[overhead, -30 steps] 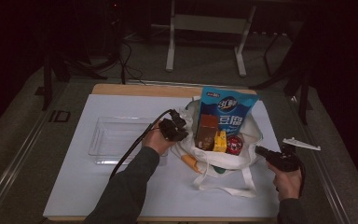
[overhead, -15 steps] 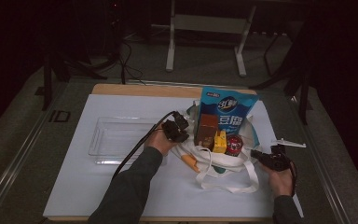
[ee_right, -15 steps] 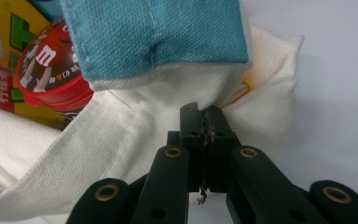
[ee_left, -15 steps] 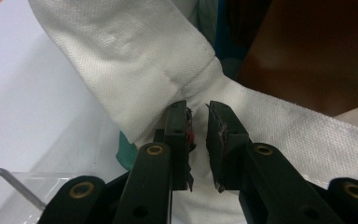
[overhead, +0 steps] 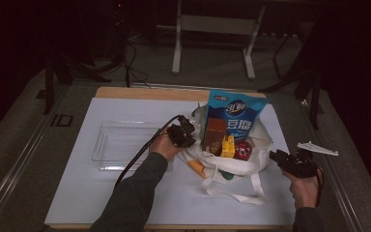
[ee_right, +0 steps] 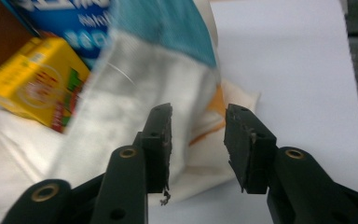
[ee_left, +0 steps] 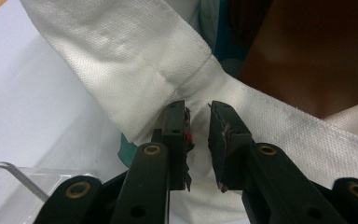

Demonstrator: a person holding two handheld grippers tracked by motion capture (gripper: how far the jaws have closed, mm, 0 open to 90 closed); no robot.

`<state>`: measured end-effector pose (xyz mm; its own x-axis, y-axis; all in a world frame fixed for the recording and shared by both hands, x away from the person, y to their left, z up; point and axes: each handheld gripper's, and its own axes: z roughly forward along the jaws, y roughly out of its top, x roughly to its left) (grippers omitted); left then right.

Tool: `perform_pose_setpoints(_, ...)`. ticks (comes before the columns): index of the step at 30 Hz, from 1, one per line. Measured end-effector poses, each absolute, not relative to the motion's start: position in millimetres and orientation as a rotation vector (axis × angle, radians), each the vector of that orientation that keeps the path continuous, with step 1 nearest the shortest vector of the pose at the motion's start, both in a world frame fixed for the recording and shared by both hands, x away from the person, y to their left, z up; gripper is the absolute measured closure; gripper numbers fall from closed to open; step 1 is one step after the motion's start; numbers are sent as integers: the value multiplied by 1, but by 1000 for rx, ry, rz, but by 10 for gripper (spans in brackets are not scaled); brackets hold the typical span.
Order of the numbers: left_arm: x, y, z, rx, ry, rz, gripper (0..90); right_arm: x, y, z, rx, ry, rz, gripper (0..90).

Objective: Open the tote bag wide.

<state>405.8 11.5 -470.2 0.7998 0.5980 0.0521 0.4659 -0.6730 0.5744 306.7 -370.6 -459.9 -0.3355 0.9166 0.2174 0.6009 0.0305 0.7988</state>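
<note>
Left gripper (overhead: 187, 130) in the high view sits at the left rim of the white tote bag (overhead: 232, 164), jaws on the cloth; right gripper (overhead: 284, 159) is just off the bag's right edge, jaws pointing at it and not touching. Bag stands on the white sheet over the table (overhead: 125, 93), right of centre, mouth up, stuffed with a blue snack pouch (overhead: 236, 113) standing upright, a brown box (overhead: 214, 134), a yellow carton (overhead: 228, 146) and a red item (overhead: 243, 150); its handle loops (overhead: 234, 191) trail toward the person. Clear tray (overhead: 121, 142) lies left of the bag, long axis across the table. Left gripper view: jaws nearly together, clamped on a pinch of the bag's woven white rim (ee_left: 200, 93) where a strap is stitched on; the strap runs diagonally up-left, the brown box (ee_left: 307, 51) is behind it, and a tray corner (ee_left: 9, 179) is bottom-left. Right gripper view: jaws apart, having just been opening, nothing pinched between them; blurred bag cloth (ee_right: 135, 107) hangs just ahead of the left jaw, with the yellow carton (ee_right: 32, 88) and blue pouch (ee_right: 70, 18) up-left.
</note>
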Motion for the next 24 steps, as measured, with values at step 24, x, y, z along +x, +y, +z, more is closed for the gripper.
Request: perform_pose_setpoints(24, 389, 34, -444, 2364, 684, 370, 716, 329, -342, -427, 1364, 1947, 1276, 805)
